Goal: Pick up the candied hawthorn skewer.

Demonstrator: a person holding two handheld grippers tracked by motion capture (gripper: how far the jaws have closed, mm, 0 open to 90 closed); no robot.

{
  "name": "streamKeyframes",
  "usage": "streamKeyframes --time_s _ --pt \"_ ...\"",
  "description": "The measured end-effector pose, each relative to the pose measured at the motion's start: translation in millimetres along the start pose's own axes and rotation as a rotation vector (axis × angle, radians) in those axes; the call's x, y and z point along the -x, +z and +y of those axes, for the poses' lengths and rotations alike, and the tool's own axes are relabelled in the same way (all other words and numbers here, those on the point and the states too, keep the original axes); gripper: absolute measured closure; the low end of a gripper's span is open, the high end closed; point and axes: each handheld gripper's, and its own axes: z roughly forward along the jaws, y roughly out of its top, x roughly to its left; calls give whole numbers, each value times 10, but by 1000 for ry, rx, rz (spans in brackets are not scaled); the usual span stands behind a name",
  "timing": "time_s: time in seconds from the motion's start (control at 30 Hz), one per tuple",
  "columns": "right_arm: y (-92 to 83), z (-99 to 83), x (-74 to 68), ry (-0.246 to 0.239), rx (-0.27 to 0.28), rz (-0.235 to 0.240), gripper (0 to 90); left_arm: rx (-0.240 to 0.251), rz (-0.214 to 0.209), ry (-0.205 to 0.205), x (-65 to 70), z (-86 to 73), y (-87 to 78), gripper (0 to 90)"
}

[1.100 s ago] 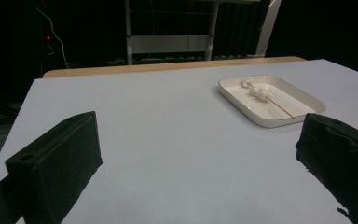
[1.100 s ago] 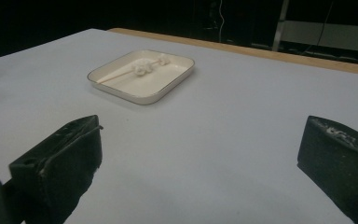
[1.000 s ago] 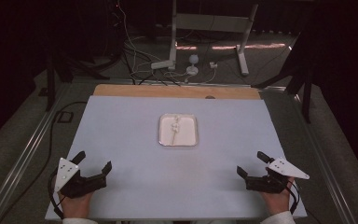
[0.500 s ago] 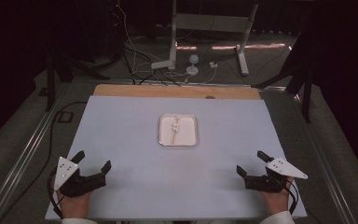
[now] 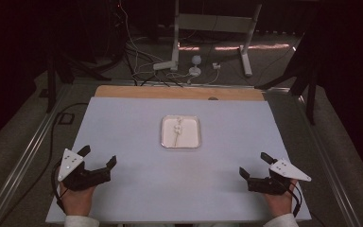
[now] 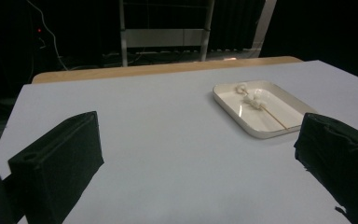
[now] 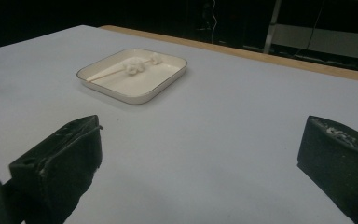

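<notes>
A white rectangular tray (image 5: 192,142) lies in the middle of the pale table (image 5: 123,123). In it rests a thin wooden skewer (image 5: 176,137) with white lumps at its far end. The tray (image 6: 291,129) and its skewer (image 6: 270,115) appear ahead and to the right in the left gripper view. My left gripper (image 5: 97,157) rests near the front left corner, open and empty. At the front right my right gripper (image 5: 254,165) is open too, nothing between its jaws. The tray (image 7: 135,97) with the skewer (image 7: 109,73) lies ahead and left in the right gripper view.
A wooden strip (image 5: 179,93) borders the table's far edge. Beyond it on the floor stand metal frame legs (image 5: 246,47) and several cables (image 5: 142,61). A metal rail (image 5: 23,165) runs along the table's left side.
</notes>
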Motion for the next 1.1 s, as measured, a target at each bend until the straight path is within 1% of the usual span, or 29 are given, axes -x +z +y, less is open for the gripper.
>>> streamKeyframes --time_s 0.07,0.13,0.17,0.2,0.3,0.37,0.4,0.43,0.5,0.53,0.57,0.67,0.77,0.87,0.9,0.93,1.0,1.1 --pt "2 -2 4 2 -1 -1 0 2 -6 -2 0 15 11 11" --pt "7 -4 8 4 -4 1 0 16 -25 -16 8 79 62 11" --pt "9 -4 9 4 -4 1 0 16 -25 -16 8 79 62 11" --pt "9 -5 10 4 -3 1 0 11 -32 -9 23 129 114 11" --pt "7 -4 10 4 -3 1 0 -17 -28 13 50 176 215 12" --pt "7 -5 15 5 -3 -1 0 -18 -44 7 66 199 282 12" --pt "7 -5 15 5 -3 -1 0 -18 -44 7 66 199 282 11" --pt "6 -6 19 9 -4 -2 0 -13 -57 7 91 223 340 11" --pt "5 -7 23 11 -5 -5 0 -15 -60 7 106 236 370 11" --pt "5 -7 23 12 -6 -5 0 -27 -81 9 125 256 436 11" --pt "8 -8 22 11 -7 -6 0 -34 -91 12 138 265 469 11" --pt "14 -9 19 7 -10 -6 0 -51 -88 27 165 278 530 11" --pt "16 -9 20 5 -10 -6 0 -83 -85 16 193 305 613 11" --pt "18 -10 22 8 -13 -9 0 -103 -92 2 224 330 686 11" --pt "20 -11 21 7 -15 -11 0 -122 -95 6 251 345 733 11" --pt "20 -11 19 8 -15 -10 0 -122 -95 6 251 345 733 11" --pt "23 -9 15 8 -14 -9 0 -136 -96 19 300 364 806 11" --pt "26 -10 14 6 -15 -8 0 -139 -95 22 323 377 853 11"
